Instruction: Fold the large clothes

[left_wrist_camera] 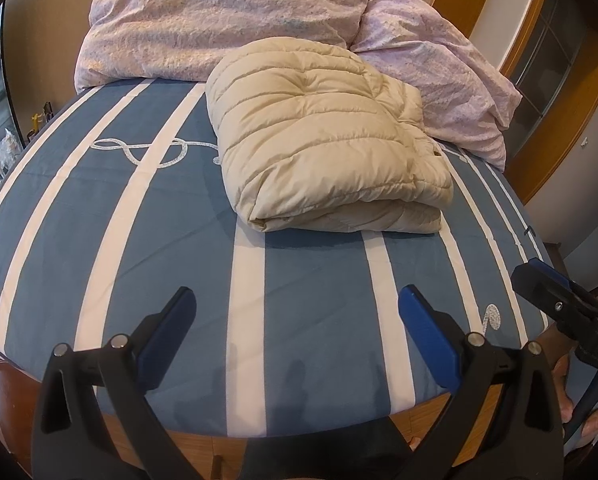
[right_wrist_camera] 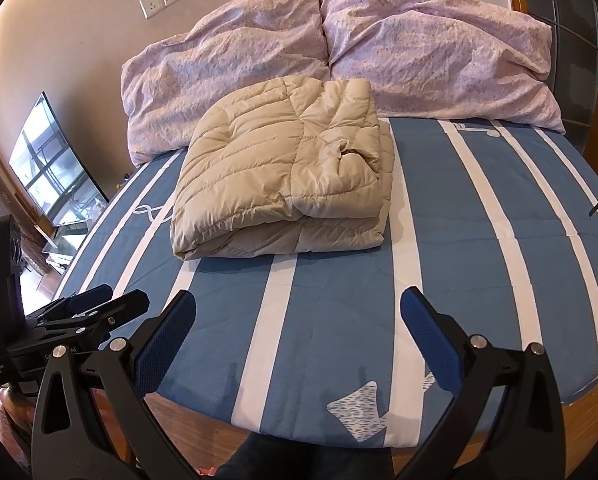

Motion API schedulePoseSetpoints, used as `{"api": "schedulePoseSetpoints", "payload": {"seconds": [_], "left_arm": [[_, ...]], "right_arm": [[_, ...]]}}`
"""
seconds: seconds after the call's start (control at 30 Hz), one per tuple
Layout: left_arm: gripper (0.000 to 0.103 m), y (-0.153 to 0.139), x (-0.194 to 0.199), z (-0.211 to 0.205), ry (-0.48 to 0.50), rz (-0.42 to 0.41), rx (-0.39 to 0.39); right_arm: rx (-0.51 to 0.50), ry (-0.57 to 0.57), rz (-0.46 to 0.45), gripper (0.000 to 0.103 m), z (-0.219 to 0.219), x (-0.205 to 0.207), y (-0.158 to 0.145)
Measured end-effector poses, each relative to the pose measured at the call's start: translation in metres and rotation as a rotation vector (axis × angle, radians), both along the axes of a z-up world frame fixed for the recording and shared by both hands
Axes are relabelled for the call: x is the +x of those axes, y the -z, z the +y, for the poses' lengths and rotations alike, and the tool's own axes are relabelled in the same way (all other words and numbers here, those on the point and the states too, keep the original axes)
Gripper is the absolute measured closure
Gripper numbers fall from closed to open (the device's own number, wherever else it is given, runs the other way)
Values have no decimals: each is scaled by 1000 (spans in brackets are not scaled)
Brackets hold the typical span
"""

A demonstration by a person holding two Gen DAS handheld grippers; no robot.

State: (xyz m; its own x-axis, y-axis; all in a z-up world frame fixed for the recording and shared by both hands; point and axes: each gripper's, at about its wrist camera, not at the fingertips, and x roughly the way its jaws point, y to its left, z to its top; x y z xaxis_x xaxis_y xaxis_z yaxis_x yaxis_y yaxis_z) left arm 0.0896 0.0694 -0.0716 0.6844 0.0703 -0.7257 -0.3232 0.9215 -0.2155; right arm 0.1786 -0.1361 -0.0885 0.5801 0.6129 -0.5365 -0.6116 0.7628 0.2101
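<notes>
A beige quilted down jacket lies folded into a thick bundle on the bed, on the blue sheet with white stripes, its far edge touching the crumpled lilac duvet heaped at twelve o'clock.

The left hand-held gripper hangs over the foot of the bed, its blue-padded jaws spread wide and holding nothing; the jacket sits at about one o'clock from it, well apart. Only this view shows the white rope-knot print at ten o'clock in full, and the right tool's body at four o'clock.

The right hand-held gripper is likewise wide open and empty, the jacket at eleven o'clock. Only here appear the wall socket, a television at nine o'clock, and a tucked cuff on the jacket's top.
</notes>
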Motion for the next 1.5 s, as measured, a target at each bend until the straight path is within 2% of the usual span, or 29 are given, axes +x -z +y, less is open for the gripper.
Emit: {"api": "schedulePoseSetpoints", "payload": {"seconds": [1.5], "left_arm": [[2, -4, 6, -7, 20, -12, -9]], "right_arm": [[0, 0, 6, 1, 4, 1, 1]]}}
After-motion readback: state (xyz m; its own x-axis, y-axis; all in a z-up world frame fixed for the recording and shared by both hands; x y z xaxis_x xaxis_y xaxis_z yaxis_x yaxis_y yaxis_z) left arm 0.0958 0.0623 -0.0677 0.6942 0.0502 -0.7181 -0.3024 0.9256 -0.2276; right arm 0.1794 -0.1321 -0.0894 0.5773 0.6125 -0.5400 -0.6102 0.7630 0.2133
